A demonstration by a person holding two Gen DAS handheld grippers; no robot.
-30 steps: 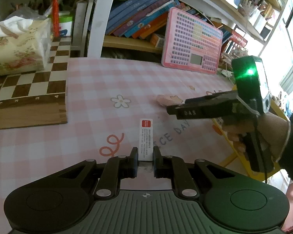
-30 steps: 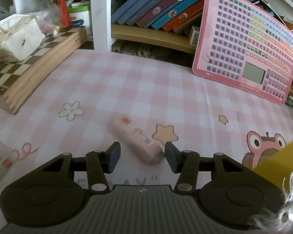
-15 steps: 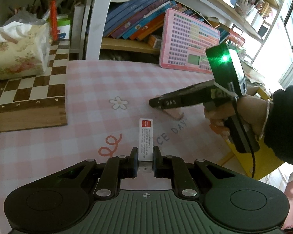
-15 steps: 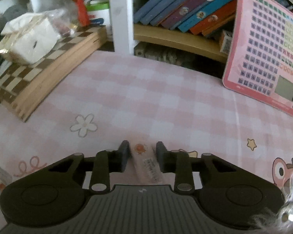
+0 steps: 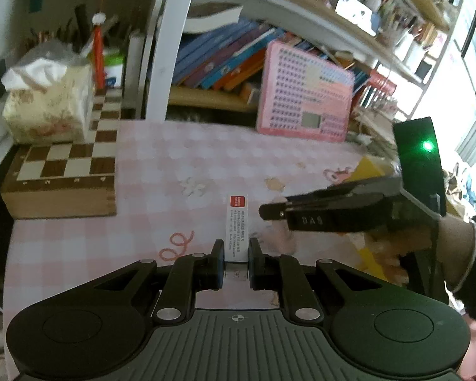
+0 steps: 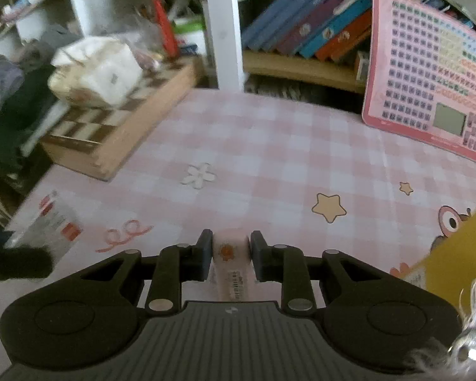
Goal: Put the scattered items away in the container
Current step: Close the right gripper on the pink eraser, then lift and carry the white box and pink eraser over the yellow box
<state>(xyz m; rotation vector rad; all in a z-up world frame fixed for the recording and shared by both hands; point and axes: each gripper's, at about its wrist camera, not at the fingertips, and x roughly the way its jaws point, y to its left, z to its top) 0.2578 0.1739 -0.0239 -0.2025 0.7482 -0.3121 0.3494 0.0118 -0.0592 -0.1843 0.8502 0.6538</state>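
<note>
My left gripper [image 5: 234, 258] is shut on a small white box with a red label [image 5: 236, 227], held above the pink checked tablecloth. My right gripper [image 6: 230, 255] is shut on a pale pink tube [image 6: 230, 265], lifted off the cloth. The right gripper also shows in the left wrist view [image 5: 269, 211], just right of the white box. The white box shows blurred at the left of the right wrist view [image 6: 47, 222]. A yellow container [image 6: 457, 254] stands at the right edge; part of it shows behind the right gripper in the left wrist view [image 5: 369, 168].
A wooden chessboard box [image 5: 63, 171] with a tissue pack [image 5: 47, 104] on it sits at the left. A pink keypad toy [image 5: 304, 98] leans against the bookshelf at the back. Books fill the shelf [image 6: 301, 31].
My right gripper closed on the pink tube and lifted it off the cloth, pulling back toward the right. My left gripper kept its hold on the white box and rose a little.
</note>
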